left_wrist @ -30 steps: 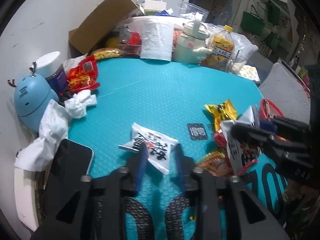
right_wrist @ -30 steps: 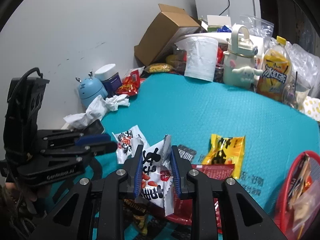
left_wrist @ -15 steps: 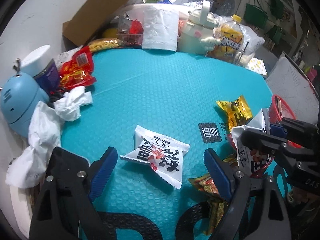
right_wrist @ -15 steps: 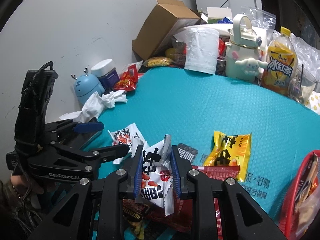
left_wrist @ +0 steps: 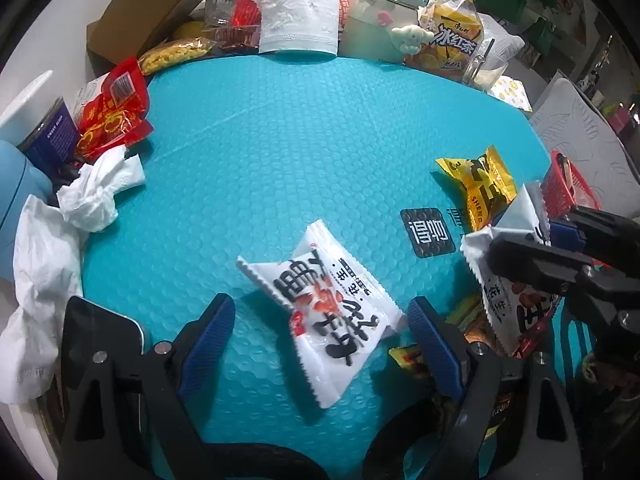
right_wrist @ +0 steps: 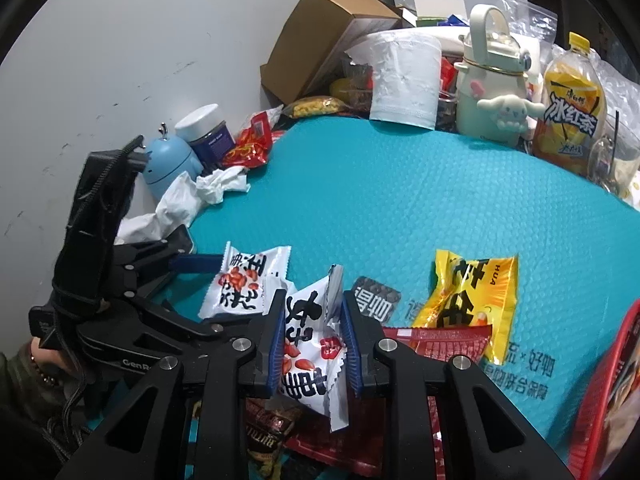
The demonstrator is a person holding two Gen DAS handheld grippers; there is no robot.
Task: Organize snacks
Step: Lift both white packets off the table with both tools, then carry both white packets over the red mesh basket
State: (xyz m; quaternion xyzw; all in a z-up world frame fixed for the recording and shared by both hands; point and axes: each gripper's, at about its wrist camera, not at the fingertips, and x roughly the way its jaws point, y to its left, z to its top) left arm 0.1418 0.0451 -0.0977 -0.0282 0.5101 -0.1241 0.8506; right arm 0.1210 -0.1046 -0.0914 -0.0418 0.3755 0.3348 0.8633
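Note:
A white peanut snack packet lies flat on the teal mat, between the wide-open fingers of my left gripper, which does not touch it. It also shows in the right wrist view. My right gripper is shut on a second white peanut packet and holds it above a pile of snacks; it shows at the right of the left wrist view. A yellow snack packet and a red packet lie on the mat nearby.
A red basket with packets stands at the right edge. A tissue roll, a cream bottle, an iced-tea bottle and a cardboard box crowd the back. Crumpled tissues, a phone and red packets lie left.
My left gripper has opened wide, let go of the white packet and now sits over it. The right gripper keeps holding its packet and has hardly moved.

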